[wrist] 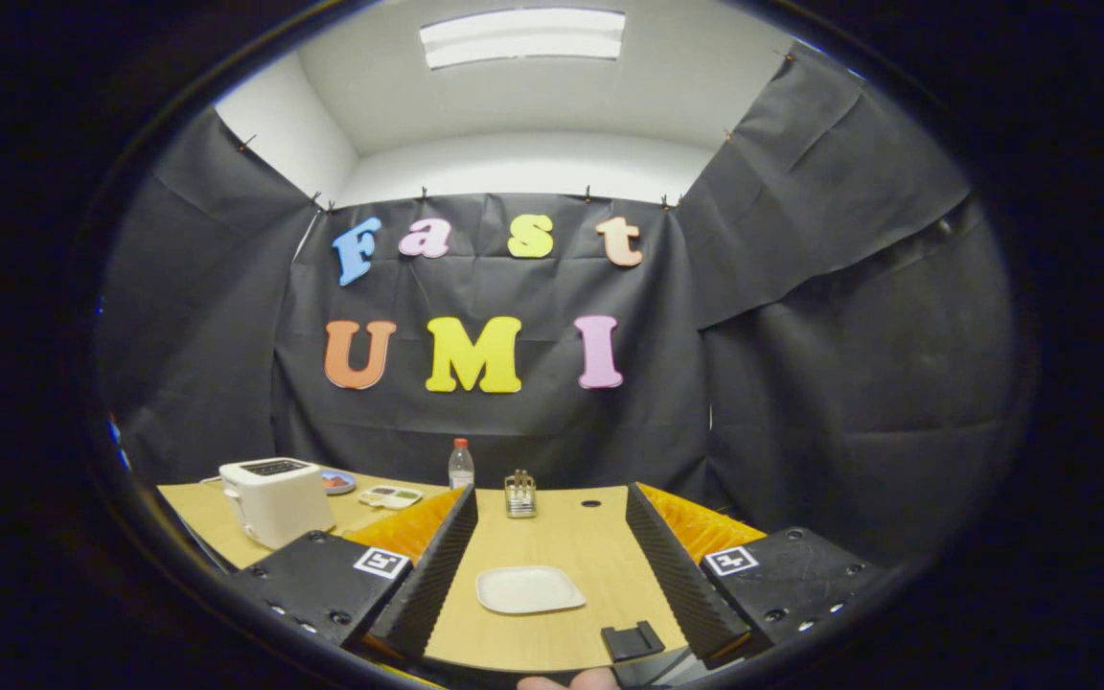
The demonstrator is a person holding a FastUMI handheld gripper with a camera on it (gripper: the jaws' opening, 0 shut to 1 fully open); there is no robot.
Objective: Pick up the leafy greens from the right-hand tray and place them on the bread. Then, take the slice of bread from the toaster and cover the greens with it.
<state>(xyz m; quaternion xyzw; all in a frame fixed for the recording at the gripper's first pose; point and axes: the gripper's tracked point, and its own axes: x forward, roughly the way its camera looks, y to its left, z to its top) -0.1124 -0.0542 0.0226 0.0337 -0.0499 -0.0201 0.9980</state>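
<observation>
- Toaster (276, 498): white, standing on the wooden table (552, 537) to the left of the claw's left finger, with its slots facing up.
- Round plate (338, 481): just behind the toaster, carrying something reddish.
- Small tray (391, 496): right of the round plate; its contents are too small to identify.
- Bottle (461, 465): clear with a red cap, upright at the far table edge.
- Claw (542, 613): spread wide open, holding nothing.
- White square plate (530, 588): flat on the table between the fingers, touching neither.
- Metal rack (519, 494): beyond the fingers, right of the bottle.
</observation>
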